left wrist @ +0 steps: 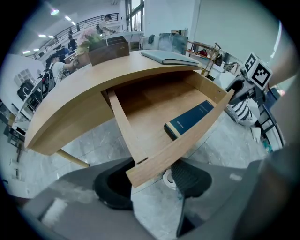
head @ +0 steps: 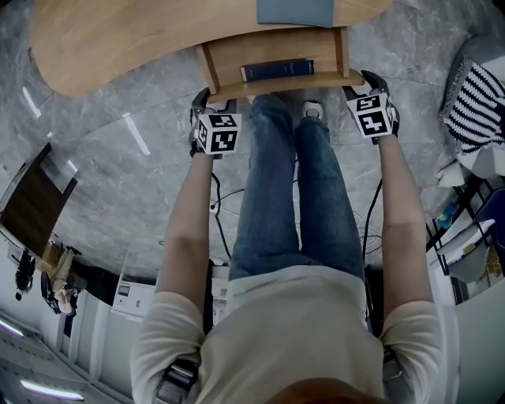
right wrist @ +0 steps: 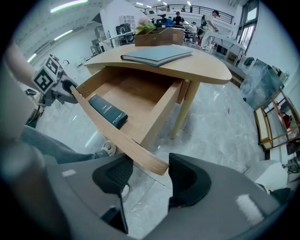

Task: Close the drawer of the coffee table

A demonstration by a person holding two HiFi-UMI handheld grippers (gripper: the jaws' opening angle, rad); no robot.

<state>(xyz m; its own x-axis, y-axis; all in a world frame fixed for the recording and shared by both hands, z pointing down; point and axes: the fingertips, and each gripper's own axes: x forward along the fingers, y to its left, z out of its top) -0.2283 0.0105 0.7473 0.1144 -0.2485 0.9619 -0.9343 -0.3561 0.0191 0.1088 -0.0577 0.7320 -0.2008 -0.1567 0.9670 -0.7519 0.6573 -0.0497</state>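
Observation:
The light wood coffee table (head: 118,39) has its drawer (head: 276,54) pulled out toward me, with a dark blue book (head: 276,69) lying inside. My left gripper (head: 201,99) is at the left end of the drawer front (left wrist: 187,145) and my right gripper (head: 364,79) at its right end. In the left gripper view the panel's corner sits between the jaws of the left gripper (left wrist: 152,180), with the pads against it. In the right gripper view the panel's end (right wrist: 140,157) sits likewise in the right gripper (right wrist: 150,173). The book (left wrist: 190,119) (right wrist: 108,111) rests against the front panel.
A grey notebook (head: 296,9) lies on the tabletop above the drawer. My legs in jeans (head: 284,181) and a shoe (head: 312,109) are right below the drawer front. A striped cloth (head: 477,99) lies at the right, cables (head: 225,197) cross the marble floor, and a table leg (right wrist: 185,110) stands beside the drawer.

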